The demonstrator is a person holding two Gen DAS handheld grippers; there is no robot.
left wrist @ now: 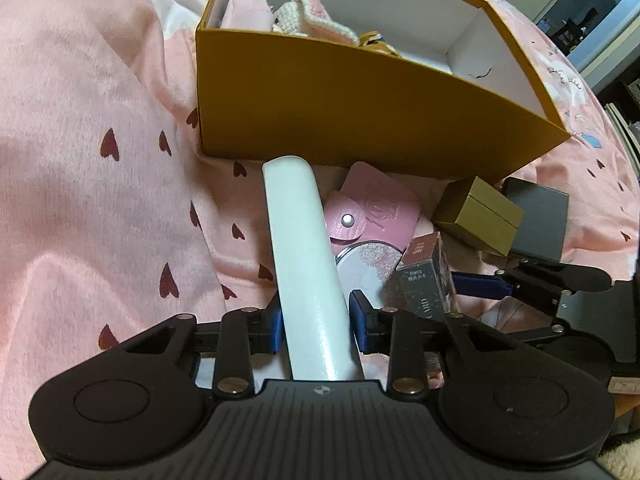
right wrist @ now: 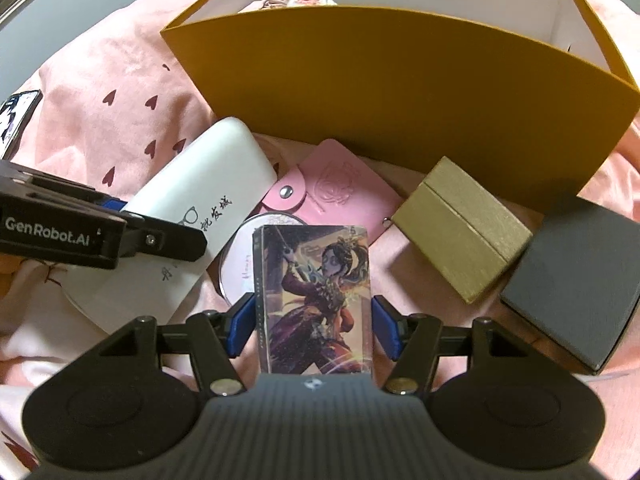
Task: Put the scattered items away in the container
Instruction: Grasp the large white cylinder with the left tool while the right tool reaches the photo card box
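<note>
Everything lies on a soft pink blanket (left wrist: 100, 208) with small dark red hearts, wrinkled in folds. An orange box (left wrist: 360, 120) with white inner walls stands on it, and some pink and knitted things (left wrist: 308, 20) are already inside, at its far left corner.

The left gripper (left wrist: 318, 320) has its blue pads pressed on both sides of a white glasses case (left wrist: 304, 248), which points toward the near wall of the box. The right gripper (right wrist: 314, 326) is closed on a card box (right wrist: 316, 296) with a painted figure on it, held between the 2 pads.

On the blanket just before the box lie a pink wallet (right wrist: 340, 192), a round compact (right wrist: 240, 264), a gold box (right wrist: 460, 236) and a dark grey box (right wrist: 580, 280) at the right. A phone (right wrist: 18, 116) lies at the left edge. Behind the blanket, at the right, a dim room with shelves (left wrist: 592, 4) shows.
</note>
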